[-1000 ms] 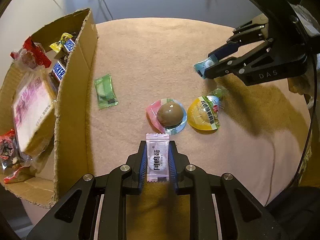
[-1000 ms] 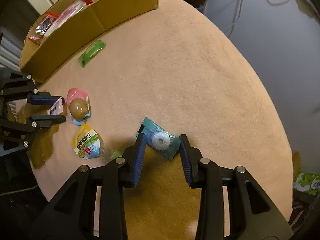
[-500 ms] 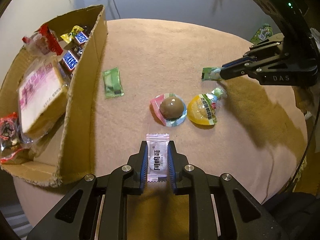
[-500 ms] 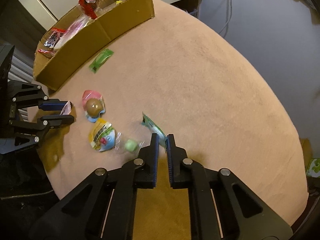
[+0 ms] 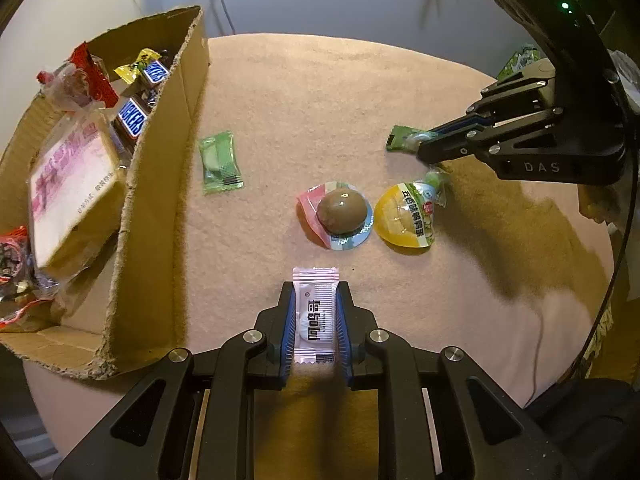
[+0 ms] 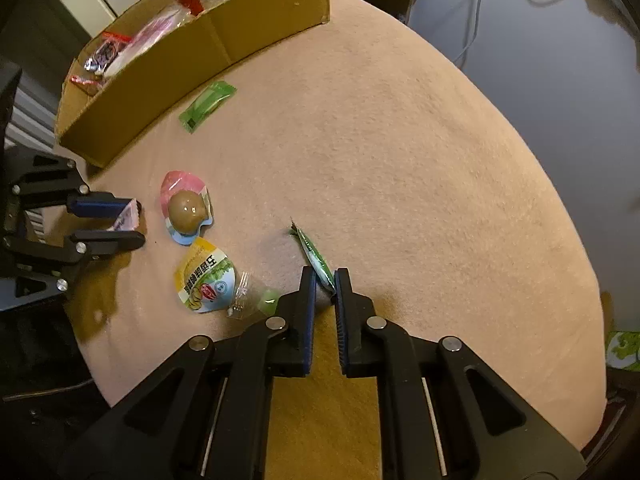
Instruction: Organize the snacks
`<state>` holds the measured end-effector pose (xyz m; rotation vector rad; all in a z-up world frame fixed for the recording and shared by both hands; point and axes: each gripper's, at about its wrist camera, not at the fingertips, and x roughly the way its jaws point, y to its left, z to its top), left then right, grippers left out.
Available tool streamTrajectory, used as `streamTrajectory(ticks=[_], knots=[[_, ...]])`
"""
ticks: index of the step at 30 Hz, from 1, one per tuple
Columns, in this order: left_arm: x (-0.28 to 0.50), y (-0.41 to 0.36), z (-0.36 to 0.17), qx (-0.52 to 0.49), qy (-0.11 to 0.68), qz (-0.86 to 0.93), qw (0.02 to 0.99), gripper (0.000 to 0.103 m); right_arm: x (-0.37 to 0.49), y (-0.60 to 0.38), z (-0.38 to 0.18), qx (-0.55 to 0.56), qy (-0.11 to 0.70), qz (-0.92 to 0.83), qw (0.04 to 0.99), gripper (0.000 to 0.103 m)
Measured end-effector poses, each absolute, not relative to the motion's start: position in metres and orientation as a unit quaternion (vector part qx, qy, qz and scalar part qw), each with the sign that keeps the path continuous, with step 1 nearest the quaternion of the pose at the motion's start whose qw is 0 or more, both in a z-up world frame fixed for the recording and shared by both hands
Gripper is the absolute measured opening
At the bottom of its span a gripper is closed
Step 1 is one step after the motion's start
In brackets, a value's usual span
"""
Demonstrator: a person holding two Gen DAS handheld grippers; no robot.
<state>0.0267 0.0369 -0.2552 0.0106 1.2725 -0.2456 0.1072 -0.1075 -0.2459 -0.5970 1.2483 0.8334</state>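
2 snacks are gripped at once: nearest, a white sachet (image 5: 314,316) is clamped in the left gripper (image 5: 315,320), and a green candy (image 6: 316,261) is pinched edge-on in the right gripper (image 6: 322,294). Beyond lie an egg pack (image 5: 340,213), a yellow pack (image 5: 408,216) and a green packet (image 5: 221,162). Carrying appears in hand; next, both would need moving over the far-left cardboard box (image 5: 156,184) before the jaws are released.

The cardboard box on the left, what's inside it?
The cardboard box holds a big pink-and-white packet, blue Snickers bars, a yellow candy and red wrappers. Anything beneath that pile is hidden.
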Motion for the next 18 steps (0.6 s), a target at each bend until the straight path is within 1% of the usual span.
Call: streamTrajectory(ticks=[3, 8, 18], knots=[[0.026, 0.04, -0.247, -0.01, 0.589, -0.109, 0.801, 0.017, 0.105, -0.109, -0.241, -0.251, 0.559, 0.373, 0.697, 0.006], [0.026, 0.05, -0.237, -0.028, 0.584, -0.102, 0.805, 0.017, 0.101, -0.113, -0.23, -0.238, 0.551, 0.37, 0.709, 0.006], [0.027, 0.069, -0.196, -0.045, 0.554, -0.096, 0.825, 0.017, 0.104, -0.116, -0.193, -0.204, 0.532, 0.385, 0.726, 0.006]])
